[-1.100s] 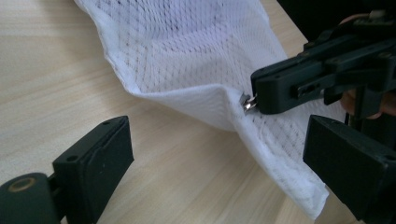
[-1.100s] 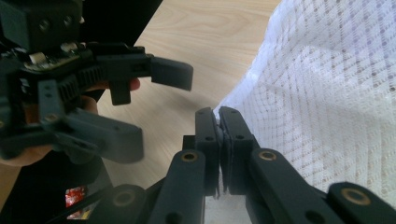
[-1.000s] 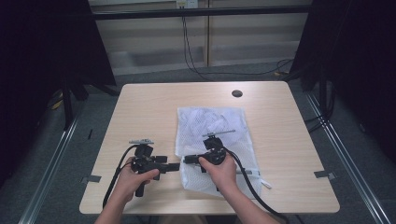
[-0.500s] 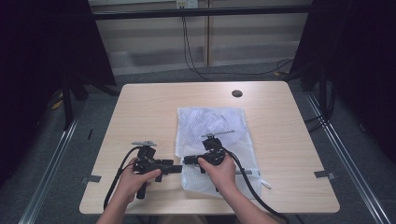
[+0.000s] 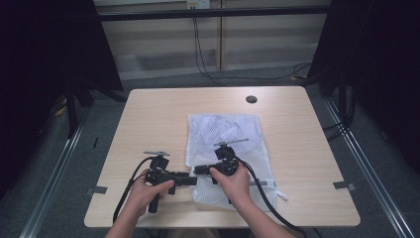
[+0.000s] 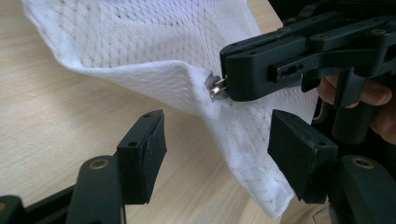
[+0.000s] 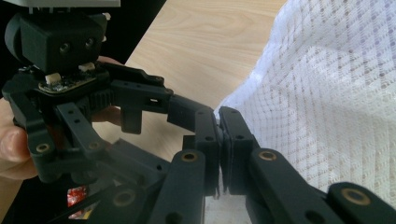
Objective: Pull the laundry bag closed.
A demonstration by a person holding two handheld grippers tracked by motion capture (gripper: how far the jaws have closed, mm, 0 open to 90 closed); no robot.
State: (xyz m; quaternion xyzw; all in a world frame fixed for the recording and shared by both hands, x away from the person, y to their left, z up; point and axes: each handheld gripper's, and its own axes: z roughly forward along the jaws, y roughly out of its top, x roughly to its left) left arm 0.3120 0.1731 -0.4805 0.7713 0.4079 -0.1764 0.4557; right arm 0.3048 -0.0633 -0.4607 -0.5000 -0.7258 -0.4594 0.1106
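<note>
1 mesh bag (image 5: 225,141), 2 claws: R claw (image 7: 218,140) pinching zip; L claw (image 6: 219,154) open

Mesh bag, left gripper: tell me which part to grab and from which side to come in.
Grip the raised fold of the mesh bag just beside the metal zipper pull that the right gripper pinches. That edge is lifted off the table, so the fabric hangs between the open left gripper. Probably come straight in from the bag's left edge, low, and close on the fold.
</note>
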